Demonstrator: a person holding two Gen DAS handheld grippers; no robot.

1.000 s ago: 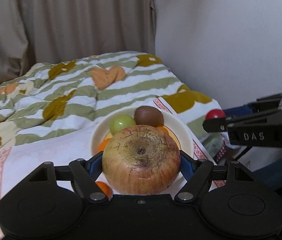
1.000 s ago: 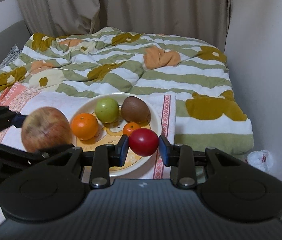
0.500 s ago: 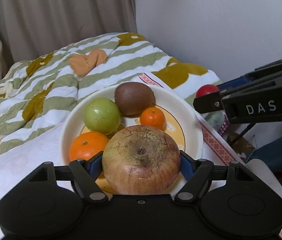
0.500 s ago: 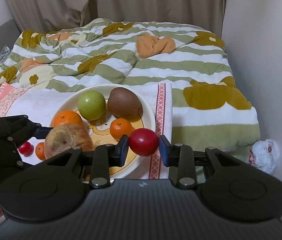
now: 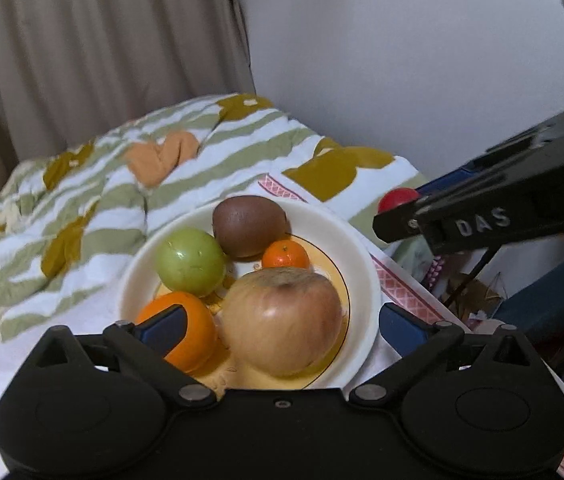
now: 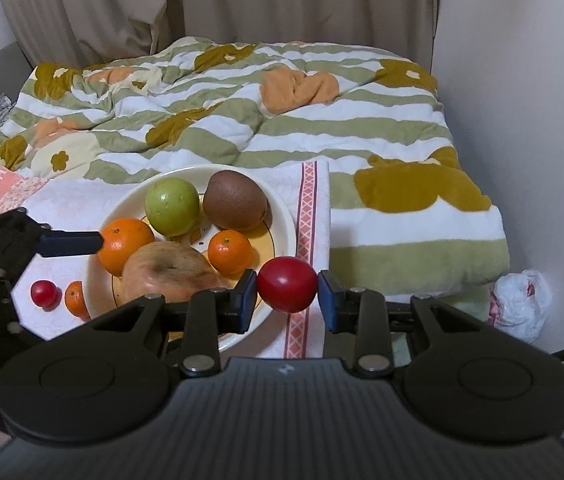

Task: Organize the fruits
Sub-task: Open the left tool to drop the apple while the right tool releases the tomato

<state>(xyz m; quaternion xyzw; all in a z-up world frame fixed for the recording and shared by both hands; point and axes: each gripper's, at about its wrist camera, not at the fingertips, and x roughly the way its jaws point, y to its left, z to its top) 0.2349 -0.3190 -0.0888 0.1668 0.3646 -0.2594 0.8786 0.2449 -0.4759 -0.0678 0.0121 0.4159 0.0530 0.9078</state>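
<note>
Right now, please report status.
Left gripper open, apple on plate. Right gripper shut on red fruit, beside plate. Nothing blocking.

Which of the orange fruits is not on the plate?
The small orange lying on the cloth left of the plate, beside a little red fruit. The other two oranges sit on the plate.

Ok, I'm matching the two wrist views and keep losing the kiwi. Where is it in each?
Left wrist: the kiwi is at the far side of the plate, above picture centre, right of the green fruit.
Right wrist: the kiwi is at the plate's far right, left of picture centre, again beside the green fruit.
Shared landmark: the small orange just in front of the kiwi.
</note>
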